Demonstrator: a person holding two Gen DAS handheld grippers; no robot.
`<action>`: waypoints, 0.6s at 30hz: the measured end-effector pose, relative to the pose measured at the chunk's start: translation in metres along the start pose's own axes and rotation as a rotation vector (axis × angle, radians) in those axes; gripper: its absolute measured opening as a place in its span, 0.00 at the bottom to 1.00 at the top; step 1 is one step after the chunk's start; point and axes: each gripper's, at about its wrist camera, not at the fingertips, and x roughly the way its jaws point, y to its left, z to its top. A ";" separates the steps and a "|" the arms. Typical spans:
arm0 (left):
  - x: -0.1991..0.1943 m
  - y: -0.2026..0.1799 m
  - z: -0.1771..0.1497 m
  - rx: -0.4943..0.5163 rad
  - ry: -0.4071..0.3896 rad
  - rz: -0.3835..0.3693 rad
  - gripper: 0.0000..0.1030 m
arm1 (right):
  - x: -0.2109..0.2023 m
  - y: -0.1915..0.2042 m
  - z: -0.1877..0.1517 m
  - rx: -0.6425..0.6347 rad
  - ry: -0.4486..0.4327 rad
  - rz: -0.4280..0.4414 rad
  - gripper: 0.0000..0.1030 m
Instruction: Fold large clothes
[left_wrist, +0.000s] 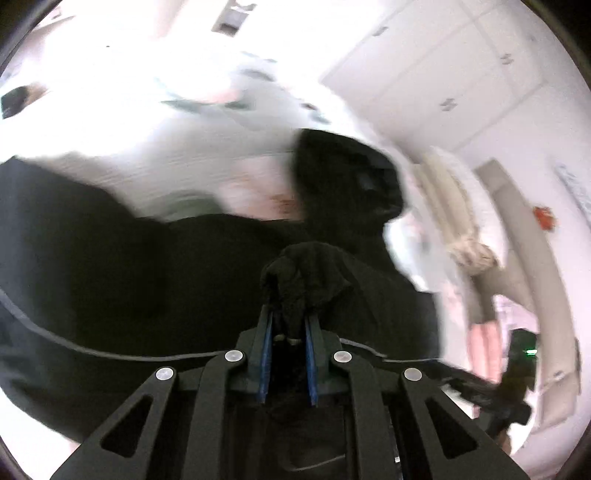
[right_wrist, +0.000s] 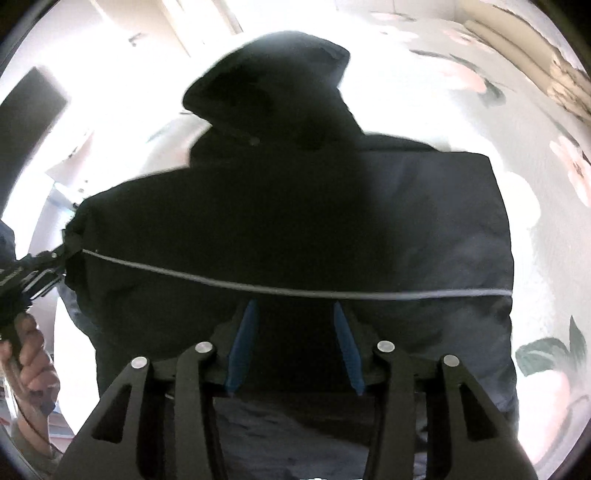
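A black hooded jacket (right_wrist: 295, 221) lies spread on a floral bedsheet (right_wrist: 546, 258), hood (right_wrist: 273, 81) at the far end, with a thin grey piping line (right_wrist: 221, 277) across it. My left gripper (left_wrist: 290, 317) is shut on a bunched fold of the jacket's black cloth (left_wrist: 306, 269), lifted off the rest of the jacket (left_wrist: 147, 277). In the right wrist view the left gripper (right_wrist: 61, 254) pinches the jacket's left edge. My right gripper (right_wrist: 293, 306) hovers low over the jacket's near part, blue pads (right_wrist: 243, 343) apart. I see dark cloth between them but no squeeze.
The bedsheet (left_wrist: 184, 147) extends bright and blurred beyond the jacket. White cupboard doors (left_wrist: 443, 74) stand at the back right. A person's hand (right_wrist: 29, 354) grips the left tool's handle. A dark panel (right_wrist: 29, 110) is at the far left.
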 end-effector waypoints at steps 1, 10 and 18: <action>0.006 0.010 -0.002 -0.004 0.036 0.021 0.17 | 0.005 0.005 -0.004 -0.009 -0.007 -0.025 0.56; 0.031 0.008 -0.033 0.107 0.141 0.237 0.50 | 0.070 -0.007 -0.021 -0.015 0.145 -0.205 0.61; -0.017 -0.035 -0.014 0.230 0.033 0.169 0.63 | 0.021 -0.018 0.016 0.039 0.003 -0.259 0.59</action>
